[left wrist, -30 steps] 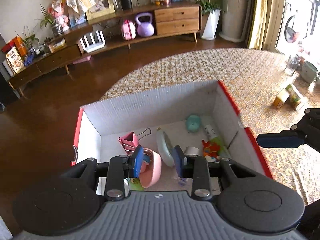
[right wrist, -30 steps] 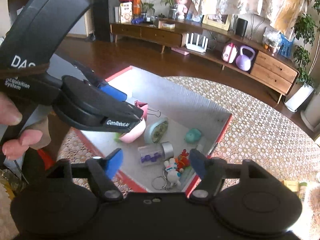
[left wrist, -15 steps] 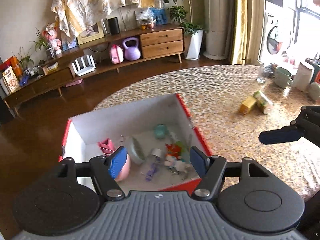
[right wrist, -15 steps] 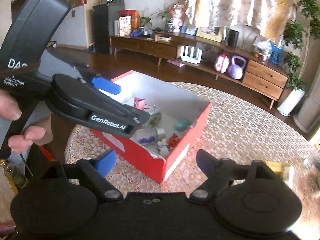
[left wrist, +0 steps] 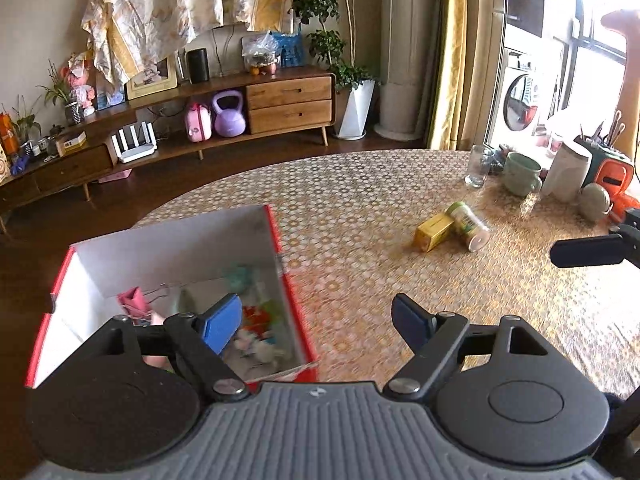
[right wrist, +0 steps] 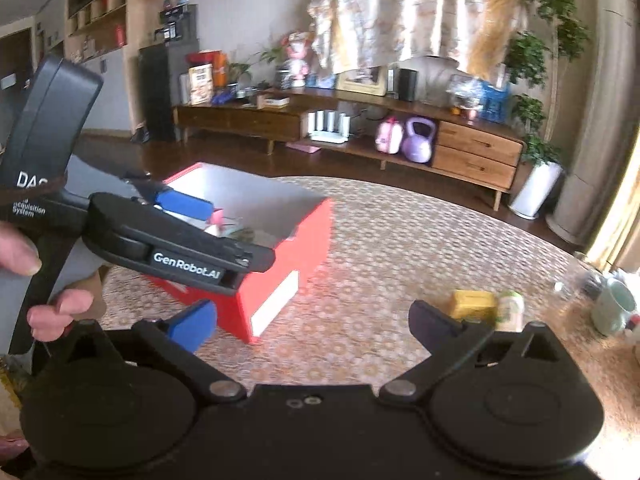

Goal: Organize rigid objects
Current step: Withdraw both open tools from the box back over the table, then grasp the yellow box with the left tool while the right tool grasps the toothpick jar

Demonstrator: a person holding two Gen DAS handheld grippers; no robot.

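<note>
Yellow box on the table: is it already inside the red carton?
No. The yellow box lies on the tablecloth beside a green-capped bottle, well apart from the red carton.

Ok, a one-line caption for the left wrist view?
Left gripper, empty with jaws opening, above the table beside the red box; a yellow carton and bottle lie ahead.
</note>
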